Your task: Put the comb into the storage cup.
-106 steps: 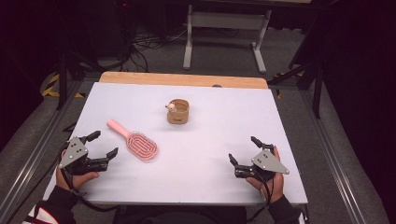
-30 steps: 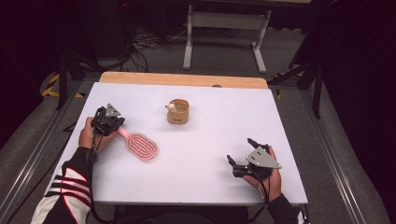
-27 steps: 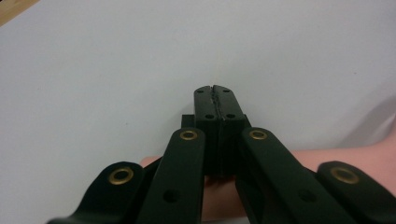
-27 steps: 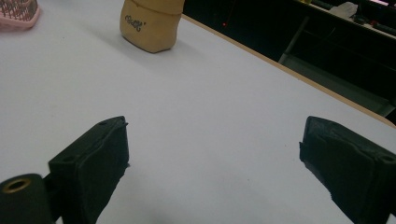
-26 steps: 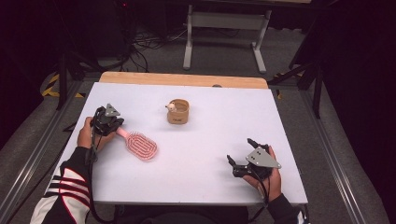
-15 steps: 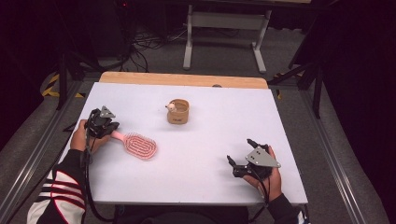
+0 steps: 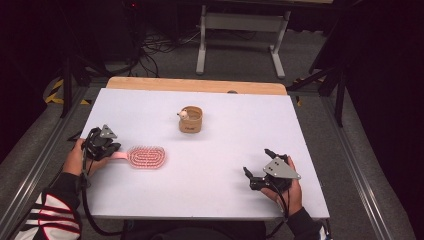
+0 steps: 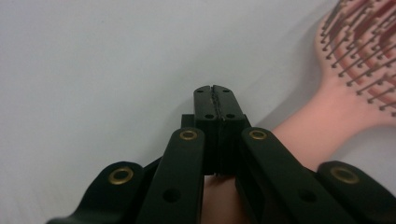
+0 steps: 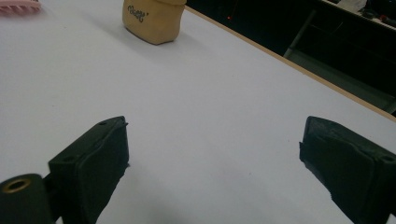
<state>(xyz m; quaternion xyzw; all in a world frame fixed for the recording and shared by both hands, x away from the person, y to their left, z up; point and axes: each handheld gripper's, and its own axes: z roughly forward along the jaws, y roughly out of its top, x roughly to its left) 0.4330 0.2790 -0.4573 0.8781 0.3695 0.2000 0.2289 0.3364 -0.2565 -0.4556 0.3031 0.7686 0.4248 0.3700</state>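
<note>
A pink hairbrush (image 7: 145, 156) lies flat on the white table (image 7: 225, 145), bristles up, its handle pointing left. My left gripper (image 7: 111, 148) sits over the handle's end with its jaws shut. In the left gripper view the two pads (image 8: 215, 105) meet with nothing between them. The pink handle (image 8: 303, 135) runs underneath them toward the brush head (image 8: 364, 51). My right gripper (image 7: 257, 177) rests near the front right of the table, open and empty (image 9: 212, 154).
A small tan cup (image 7: 190, 119) (image 9: 153, 18) with a little white thing at its rim stands mid-table toward the back. A wooden strip (image 7: 200, 85) edges the table's far side. Black stands and cables fill the floor beyond.
My left gripper has moved toward the near left edge, and the brush handle has swung with it, so the brush now lies level across the table. The right gripper kept still.
</note>
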